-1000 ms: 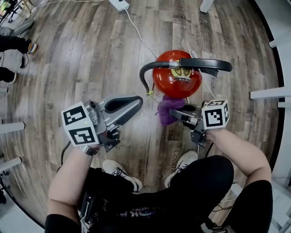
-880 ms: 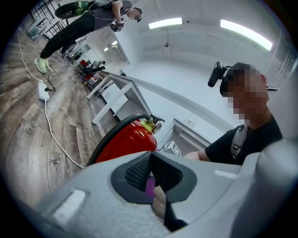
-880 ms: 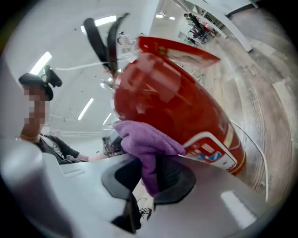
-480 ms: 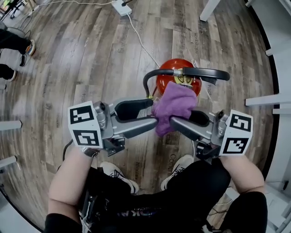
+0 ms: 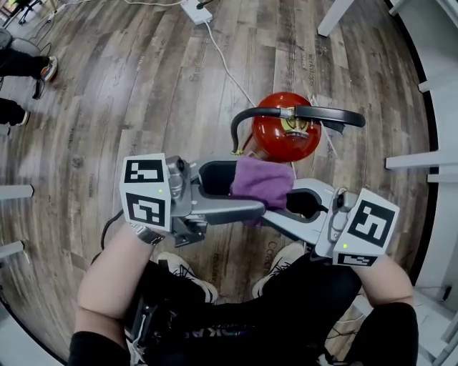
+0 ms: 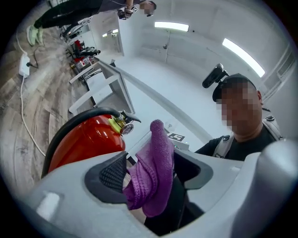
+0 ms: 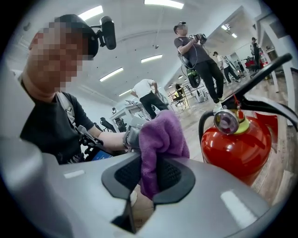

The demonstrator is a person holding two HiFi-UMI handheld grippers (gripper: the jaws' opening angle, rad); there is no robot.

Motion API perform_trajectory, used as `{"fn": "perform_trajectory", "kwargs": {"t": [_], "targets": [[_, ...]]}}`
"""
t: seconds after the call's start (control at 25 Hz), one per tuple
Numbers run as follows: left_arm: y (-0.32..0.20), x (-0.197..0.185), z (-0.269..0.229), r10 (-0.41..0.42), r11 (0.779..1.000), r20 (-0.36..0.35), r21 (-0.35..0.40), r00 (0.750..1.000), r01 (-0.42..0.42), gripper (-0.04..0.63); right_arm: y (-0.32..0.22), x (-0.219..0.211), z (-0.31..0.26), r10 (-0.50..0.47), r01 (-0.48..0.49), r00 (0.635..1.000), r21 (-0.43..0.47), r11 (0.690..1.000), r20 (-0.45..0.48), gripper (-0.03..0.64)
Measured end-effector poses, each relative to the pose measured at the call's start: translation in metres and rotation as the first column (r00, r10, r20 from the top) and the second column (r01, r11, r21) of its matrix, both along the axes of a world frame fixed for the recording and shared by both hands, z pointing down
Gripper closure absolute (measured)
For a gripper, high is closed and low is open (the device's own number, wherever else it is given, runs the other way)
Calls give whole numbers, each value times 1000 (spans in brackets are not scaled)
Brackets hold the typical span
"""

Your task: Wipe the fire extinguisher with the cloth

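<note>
The right gripper (image 7: 150, 179) has its jaws closed on the purple cloth (image 7: 163, 135), which is pinched between the black pads. The left gripper (image 6: 153, 179) has its jaws wide apart. The cloth hangs between them, with a gap to one jaw. The red fire extinguisher (image 5: 285, 139) stands upright on the wood floor (image 5: 143, 86), just beyond both grippers and the cloth.

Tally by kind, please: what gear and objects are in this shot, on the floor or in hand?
Extinguisher: 1
Cloth: 1
Grippers: 2 (left gripper, right gripper)
Power strip: 1
Total: 5
</note>
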State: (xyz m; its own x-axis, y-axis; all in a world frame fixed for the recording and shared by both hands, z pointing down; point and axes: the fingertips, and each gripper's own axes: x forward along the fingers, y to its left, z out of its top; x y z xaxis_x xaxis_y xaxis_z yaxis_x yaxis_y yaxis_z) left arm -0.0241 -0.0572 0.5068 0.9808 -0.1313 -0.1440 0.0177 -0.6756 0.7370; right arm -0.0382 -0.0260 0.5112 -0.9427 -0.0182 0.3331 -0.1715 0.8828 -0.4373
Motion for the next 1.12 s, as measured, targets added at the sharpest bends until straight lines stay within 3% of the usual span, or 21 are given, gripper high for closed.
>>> {"fn": "perform_trajectory", "kwargs": {"t": [0.12,0.16,0.32,0.52,0.72,0.92,1.0,1.08,1.12], "targets": [[1,-1,-4,13,1000,-10,5,1000,-13,474,-1,1,3,19,-19,1000,-22,1000,-3,548],[1,-1,-6,14,1000,-19,2,1000,-14,501,-3,1,3,30,-29,1000,-36,999,6,548],[-9,-10,-19,0,1000,-63,0,998,0,523,-9,8,-9,82,-78,994,-63,995,66,520],[-54,-51,-44,-112,993,-67,30,991,114,523,-18,31,-47,186,-179,976,-64,982,116,513],[-94,-64,-70,-114,991,-80,56,990,119,522,-22,51,-64,372,-327,904,-220,919,209,605],[-125,-47,-66,-77,997,-127,-31,989,74,520,-30,69,-36,437,-355,879,-347,868,193,615],[-129,-37,-42,-76,996,-76,-55,994,72,520,-39,76,-34,465,-349,856,-412,842,225,615],[-129,-35,-10,-121,992,9,-40,993,121,520,-45,80,-36,479,-333,839,-453,827,258,615],[-130,-38,1,-161,986,5,-50,987,161,515,-47,81,-36,479,-326,837,-461,825,265,615]]}}
